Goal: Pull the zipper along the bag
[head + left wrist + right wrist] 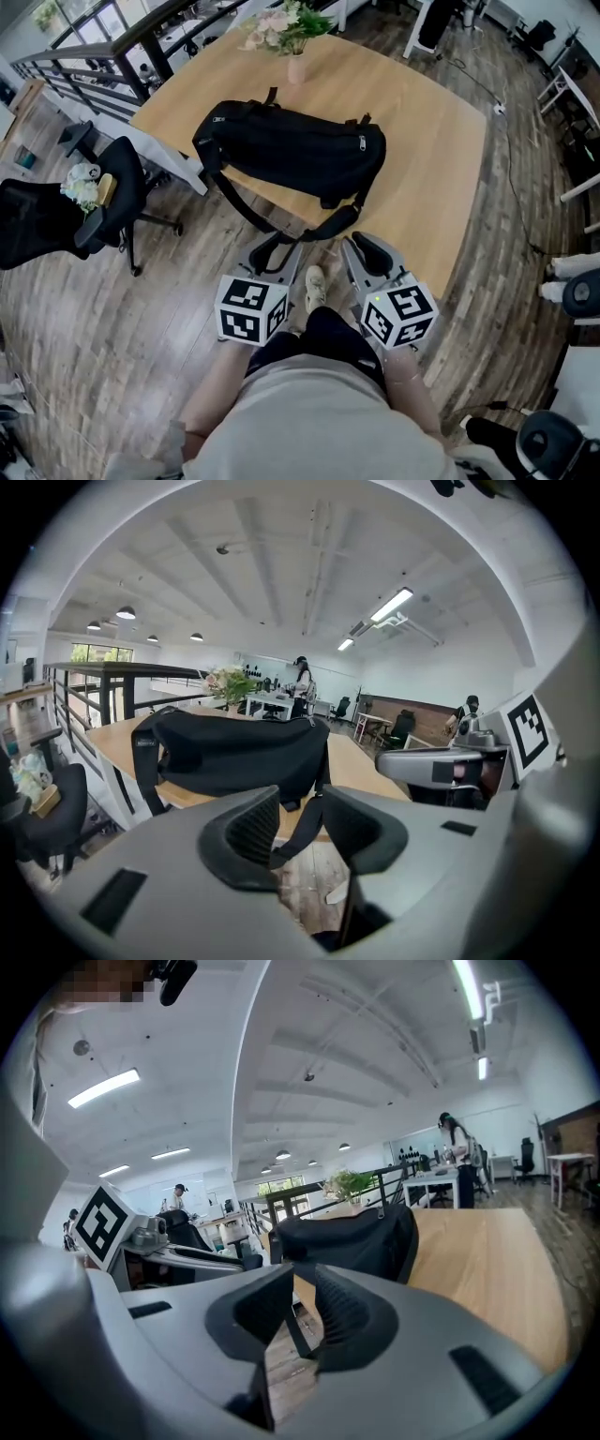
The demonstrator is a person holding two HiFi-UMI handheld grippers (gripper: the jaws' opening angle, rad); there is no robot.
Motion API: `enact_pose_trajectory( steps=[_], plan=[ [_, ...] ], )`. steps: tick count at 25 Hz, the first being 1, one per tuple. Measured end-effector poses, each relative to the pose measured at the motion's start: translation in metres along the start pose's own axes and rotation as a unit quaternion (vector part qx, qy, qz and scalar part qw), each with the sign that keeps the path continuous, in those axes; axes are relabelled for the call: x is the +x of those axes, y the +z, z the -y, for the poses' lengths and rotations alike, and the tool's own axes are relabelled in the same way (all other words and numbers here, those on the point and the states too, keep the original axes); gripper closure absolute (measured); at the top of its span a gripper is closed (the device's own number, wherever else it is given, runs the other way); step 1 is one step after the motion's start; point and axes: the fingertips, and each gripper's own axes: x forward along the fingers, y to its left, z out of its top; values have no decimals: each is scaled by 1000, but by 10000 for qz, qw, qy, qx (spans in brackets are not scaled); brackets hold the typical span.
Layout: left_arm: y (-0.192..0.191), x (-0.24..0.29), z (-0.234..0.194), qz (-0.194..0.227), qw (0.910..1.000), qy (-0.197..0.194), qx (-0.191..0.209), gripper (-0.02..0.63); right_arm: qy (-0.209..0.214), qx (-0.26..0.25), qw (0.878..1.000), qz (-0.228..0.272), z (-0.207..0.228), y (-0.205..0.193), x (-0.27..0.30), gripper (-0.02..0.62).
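Note:
A black bag [291, 150] lies on its side on the wooden table [441, 178], with a metal zipper pull [362, 143] at its right end. Its shoulder strap [251, 217] loops down over the table's near edge. My left gripper [278, 251] and right gripper [367, 248] hang side by side in front of that edge, short of the bag, just below the strap loop. The left gripper [300, 822] is open and looks at the bag [234, 752] with the strap beyond its jaws. The right gripper [302, 1302] shows a narrower gap, with nothing in it, and faces the bag [352, 1237].
A vase of flowers [295, 66] stands at the table's far edge. A black office chair [56, 211] with things on its seat is to the left on the wooden floor. A dark railing [103, 56] runs behind it. My shoe [315, 286] is between the grippers.

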Motion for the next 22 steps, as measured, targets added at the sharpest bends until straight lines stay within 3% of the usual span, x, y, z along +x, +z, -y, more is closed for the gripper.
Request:
enact_pose_trajectory(
  steps=[10,22],
  plan=[
    [58,94,-19,-70,9997,-96,196,466,157,-116,9996,205,68,57,69,531],
    [108,166,-13,118,9985,-279,460,466,-177,-190,9989,384,154,100,98,528]
  ],
)
